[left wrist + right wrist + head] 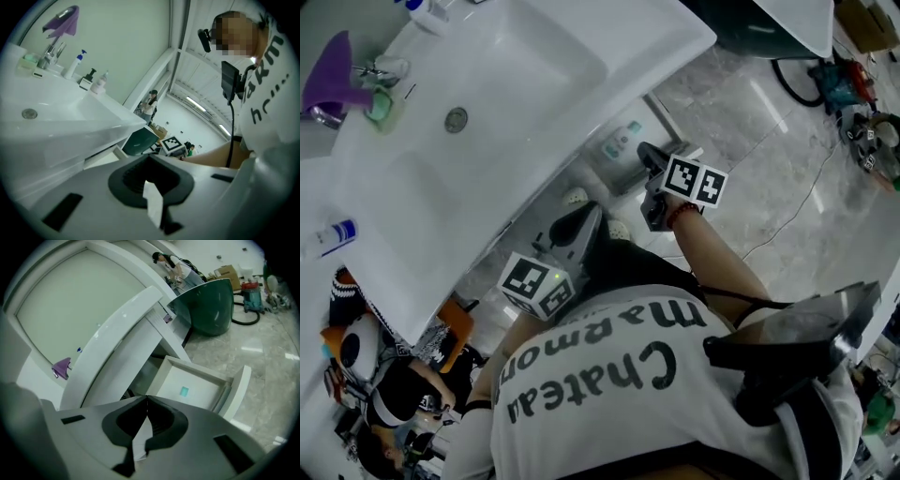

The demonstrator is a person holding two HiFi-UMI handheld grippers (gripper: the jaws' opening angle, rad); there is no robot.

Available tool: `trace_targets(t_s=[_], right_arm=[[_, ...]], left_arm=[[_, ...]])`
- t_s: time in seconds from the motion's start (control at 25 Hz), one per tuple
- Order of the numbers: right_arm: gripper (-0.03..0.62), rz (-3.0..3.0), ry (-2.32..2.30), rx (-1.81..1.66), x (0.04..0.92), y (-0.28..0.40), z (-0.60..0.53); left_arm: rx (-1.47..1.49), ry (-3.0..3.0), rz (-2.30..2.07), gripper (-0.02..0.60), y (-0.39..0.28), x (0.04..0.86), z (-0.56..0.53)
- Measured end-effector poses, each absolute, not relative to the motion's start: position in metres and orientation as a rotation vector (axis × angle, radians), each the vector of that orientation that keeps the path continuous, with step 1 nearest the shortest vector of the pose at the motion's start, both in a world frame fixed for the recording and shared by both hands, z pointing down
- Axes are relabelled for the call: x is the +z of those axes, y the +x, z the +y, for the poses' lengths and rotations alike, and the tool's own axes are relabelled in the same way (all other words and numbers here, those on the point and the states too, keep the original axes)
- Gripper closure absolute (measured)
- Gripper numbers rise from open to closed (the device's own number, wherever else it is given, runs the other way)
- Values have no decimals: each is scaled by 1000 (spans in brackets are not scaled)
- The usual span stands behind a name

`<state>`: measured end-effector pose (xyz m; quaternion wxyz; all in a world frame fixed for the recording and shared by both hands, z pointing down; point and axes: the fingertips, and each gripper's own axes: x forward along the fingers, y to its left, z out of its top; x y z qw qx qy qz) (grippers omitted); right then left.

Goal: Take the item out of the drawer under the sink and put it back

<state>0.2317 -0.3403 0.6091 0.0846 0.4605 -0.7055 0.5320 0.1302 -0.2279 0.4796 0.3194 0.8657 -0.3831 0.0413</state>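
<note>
Pointing toward the open drawer (233,391), the right tool (146,398) has its jaws pressed together with nothing between them. The drawer stands pulled out from under the white sink (516,84), just beyond the tool's tips, and the small teal item (184,391) lies flat on its pale floor, ahead of the tips and slightly to their right, clear of them. The drawer's front panel stands farther out to the tool's right, over the grey marble floor (267,357). A dark green tub (206,305) sits well beyond the drawer. The left tool (149,156) is closed too and holds nothing; the sink rim runs up and to its left, with the drain (29,113), a faucet draped in a purple cloth (63,21) and a few bottles farther along. Straight ahead of its tips shows the right tool's marker cube. In the head view both tools hang below the sink's front edge, the left one nearer the person's body.
</note>
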Motion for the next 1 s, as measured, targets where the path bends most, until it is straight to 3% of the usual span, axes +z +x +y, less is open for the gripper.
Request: trace_targets(t_s=[0.56,0.68,1.0], right_arm=[[580,-1912,1526,1634,678,216,-371],[474,-1855,1587,1652,692,221,-379],[419,-1611,1777,1689,734,240,-396]], left_arm=[[263,2253,-727,572,151,540,-222],[288,2243,-693,572,149,550,-216],[399,2276,-601,572,145,572,-198]])
